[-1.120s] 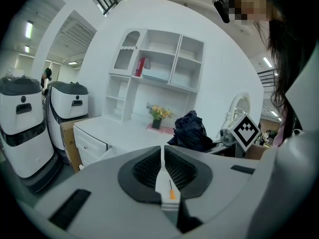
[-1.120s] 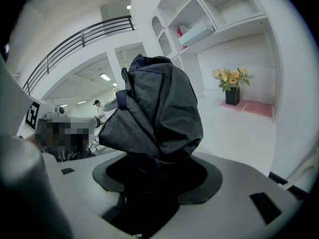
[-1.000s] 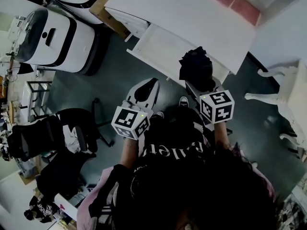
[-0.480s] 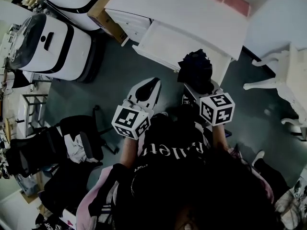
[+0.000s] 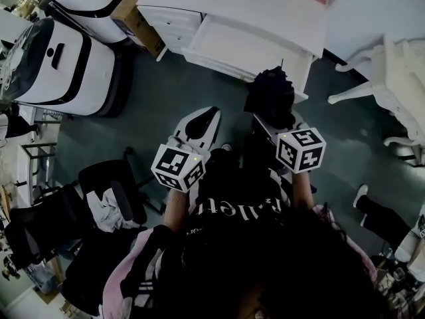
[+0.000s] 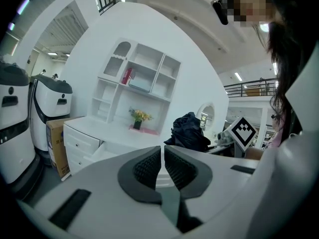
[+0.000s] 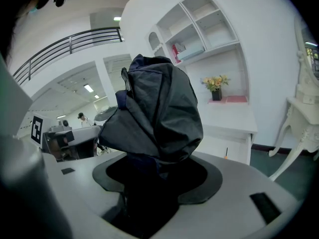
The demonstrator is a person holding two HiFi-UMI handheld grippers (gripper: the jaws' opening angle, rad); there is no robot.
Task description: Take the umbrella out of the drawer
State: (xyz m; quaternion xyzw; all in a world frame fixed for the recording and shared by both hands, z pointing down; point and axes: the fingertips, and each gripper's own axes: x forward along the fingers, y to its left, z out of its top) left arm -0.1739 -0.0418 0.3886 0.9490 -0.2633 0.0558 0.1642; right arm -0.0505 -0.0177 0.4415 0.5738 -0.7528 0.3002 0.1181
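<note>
A folded dark umbrella (image 5: 271,97) is held up in the air in front of the white desk, with my right gripper (image 5: 275,119) shut on its lower part. In the right gripper view the umbrella (image 7: 157,116) fills the middle and rises from between the jaws. The white drawer (image 5: 242,48) stands pulled out of the desk beyond it and looks bare inside. My left gripper (image 5: 200,121) is shut with nothing in it, to the left of the umbrella and apart from it; its ribbed pads (image 6: 149,166) nearly touch. The umbrella (image 6: 188,132) shows right of them.
The white desk (image 5: 265,2) has a small drawer unit (image 5: 169,20) at its left end and a cardboard box (image 5: 136,15) beside it. White machines (image 5: 63,58) stand at the left. A white chair (image 5: 392,72) is at the right. A black office chair (image 5: 109,195) stands behind left.
The desk and drawer have slid toward the top of the head view. Both grippers and the umbrella keep almost the same places in the view, so they have drawn further back from the drawer.
</note>
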